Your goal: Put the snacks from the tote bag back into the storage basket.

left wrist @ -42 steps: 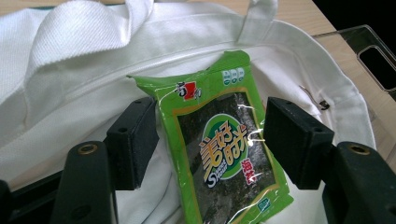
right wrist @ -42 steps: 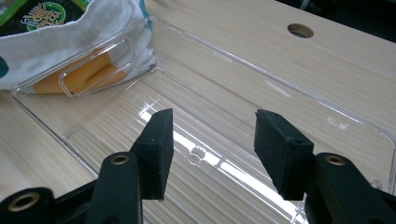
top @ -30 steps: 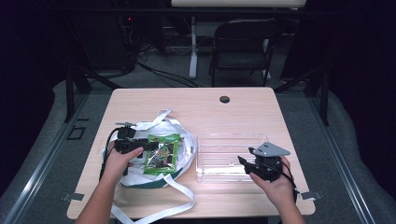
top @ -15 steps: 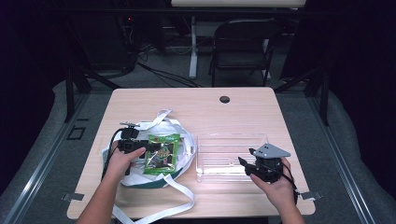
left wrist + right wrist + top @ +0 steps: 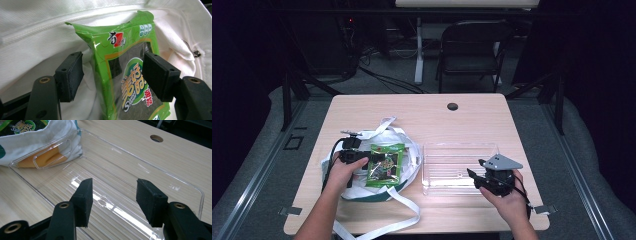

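Packet writing: the green seaweed packet shows a red seal mark, yellow Chinese characters and a partly hidden Latin word; not fully readable.
Where it lies: in the mouth of the white tote bag, left half of the table.
Clear tray: holds nothing, just beside the bag.
Left gripper: jaws spread either side of the packet, not pinching.
Right gripper: spread wide over the tray, holding nothing.

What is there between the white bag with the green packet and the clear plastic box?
Nothing: in the high view a narrow strip of bare table separates the white bag from the clear box. The green packet lies on the bag.
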